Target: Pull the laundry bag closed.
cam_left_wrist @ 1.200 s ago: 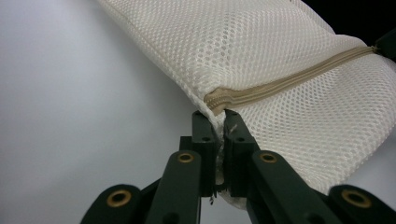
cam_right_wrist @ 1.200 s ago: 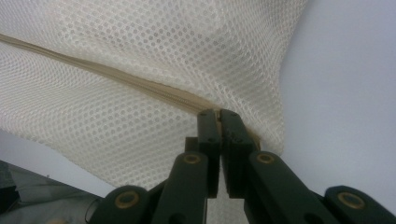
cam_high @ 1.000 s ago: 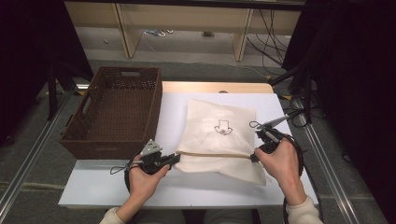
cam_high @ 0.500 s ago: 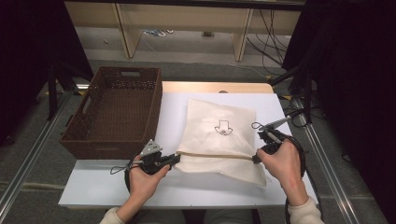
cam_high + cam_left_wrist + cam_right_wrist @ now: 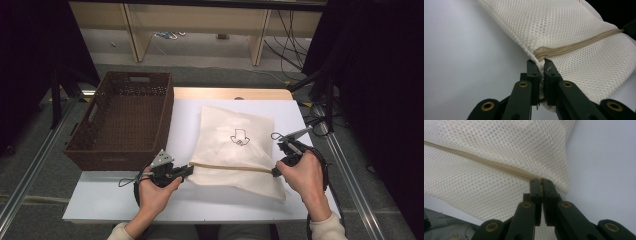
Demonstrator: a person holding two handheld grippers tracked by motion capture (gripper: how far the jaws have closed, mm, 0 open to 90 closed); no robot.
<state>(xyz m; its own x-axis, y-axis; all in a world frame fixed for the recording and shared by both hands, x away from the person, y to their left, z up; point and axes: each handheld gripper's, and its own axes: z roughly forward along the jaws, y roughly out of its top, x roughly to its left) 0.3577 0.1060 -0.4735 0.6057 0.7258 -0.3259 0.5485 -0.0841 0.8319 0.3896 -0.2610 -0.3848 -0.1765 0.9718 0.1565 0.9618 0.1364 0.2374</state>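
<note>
Cream mesh-cloth bag point(image 5: 574, 27), perhaps woven-wicker basket point(image 5: 125, 120), matt table point(image 5: 100, 200).

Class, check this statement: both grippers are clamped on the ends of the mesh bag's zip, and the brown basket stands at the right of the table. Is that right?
One detail is wrong. The basket stands at the left of the table, not the right, as the high view shows. The rest holds: the left gripper and right gripper are each clamped on an end of the mesh bag by its zip.
</note>
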